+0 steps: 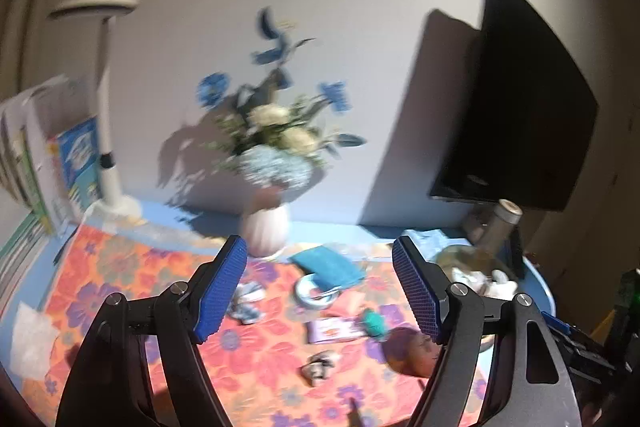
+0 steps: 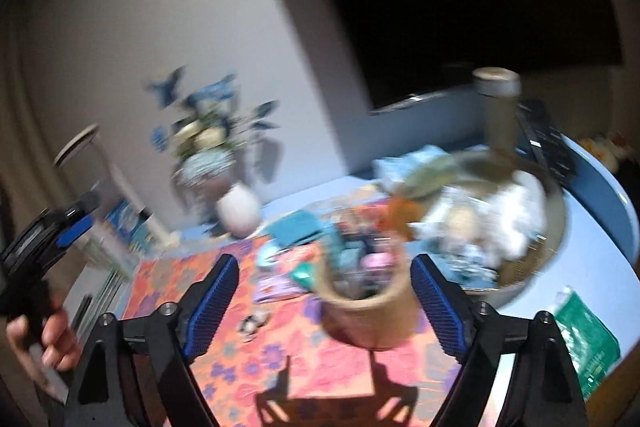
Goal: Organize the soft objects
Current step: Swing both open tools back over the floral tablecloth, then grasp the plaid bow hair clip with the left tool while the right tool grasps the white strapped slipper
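Observation:
My left gripper [image 1: 320, 289] hangs open over the floral cloth [image 1: 120, 267], with nothing between its blue pads [image 1: 222, 287]. Below it lie a blue-white crumpled soft piece [image 1: 248, 303], a folded teal cloth [image 1: 328, 265], a teal soft ball [image 1: 376, 323] and a small grey-white soft piece [image 1: 320, 367]. My right gripper [image 2: 325, 307] is open too. A tan pot [image 2: 368, 311] stands on the cloth between its fingers; the left pad is clear of it and the right pad is close beside it. A round basket [image 2: 556, 227] holds white soft things [image 2: 520, 215].
A white vase of flowers [image 1: 266, 231] stands at the back, a dark screen [image 1: 520, 107] to the right and a lamp [image 1: 106, 147] with books to the left. A bottle [image 2: 498, 107] stands behind the basket. A green packet [image 2: 584, 331] lies near the table edge. A hand [image 2: 56, 339] holds the left gripper [image 2: 74, 229].

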Demonstrator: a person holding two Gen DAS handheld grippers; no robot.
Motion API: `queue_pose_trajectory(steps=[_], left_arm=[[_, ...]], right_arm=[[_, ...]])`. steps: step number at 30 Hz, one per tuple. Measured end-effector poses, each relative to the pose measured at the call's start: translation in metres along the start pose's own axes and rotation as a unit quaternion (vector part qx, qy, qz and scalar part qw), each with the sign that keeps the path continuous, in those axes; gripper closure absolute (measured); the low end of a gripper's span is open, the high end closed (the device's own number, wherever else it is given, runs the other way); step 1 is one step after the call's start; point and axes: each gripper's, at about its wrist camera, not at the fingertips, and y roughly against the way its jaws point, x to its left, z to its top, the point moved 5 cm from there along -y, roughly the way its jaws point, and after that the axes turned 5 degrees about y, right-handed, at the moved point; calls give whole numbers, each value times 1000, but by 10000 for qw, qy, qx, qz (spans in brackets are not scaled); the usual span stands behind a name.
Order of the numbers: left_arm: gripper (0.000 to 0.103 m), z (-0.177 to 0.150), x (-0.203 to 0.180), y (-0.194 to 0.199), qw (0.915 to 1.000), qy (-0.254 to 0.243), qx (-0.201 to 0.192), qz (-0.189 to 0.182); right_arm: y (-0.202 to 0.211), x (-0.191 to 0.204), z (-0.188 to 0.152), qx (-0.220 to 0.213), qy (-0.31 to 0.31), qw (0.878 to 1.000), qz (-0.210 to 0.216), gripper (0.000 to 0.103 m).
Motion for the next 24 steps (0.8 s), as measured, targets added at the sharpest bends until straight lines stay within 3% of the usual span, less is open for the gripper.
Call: queue_pose_trajectory(steps=[6,13,20,24], left_arm=[[29,-21,44,-29,9986,51,431,291],[29,-71,84,-96,9893,-28,1291,682],[29,-118,115,-154,9741,395,2189,416],[29,-125,129,-171,9690,719,2320,446]], right_arm=[[-48,63,-23,549,678,9955,365,14],[-129,74,-78,1543,511,9852,549,14],[-184,73,-124,2250,481,9720,479,14],[-205,84,-128,2308,684,9698,394,14]])
